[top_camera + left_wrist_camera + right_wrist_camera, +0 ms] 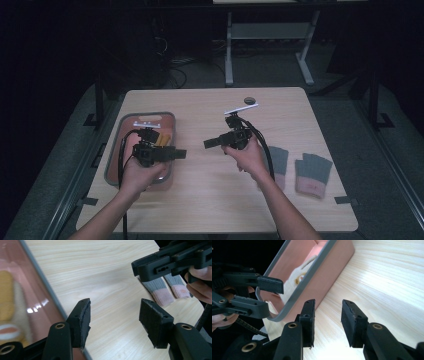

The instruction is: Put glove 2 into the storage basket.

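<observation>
Pink tray (116, 150) on pale wood table (210, 200), dark room; left hand-held gripper (181, 153), right hand-held gripper (207, 143) both agape, empty.

Two socks (300, 167), one tray (116, 150), two tools (195, 148)

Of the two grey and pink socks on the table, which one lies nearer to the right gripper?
The left sock of the pair, lying right beside the person's right forearm. The other sock lies farther out toward the table's right edge, away from the right gripper.
</observation>
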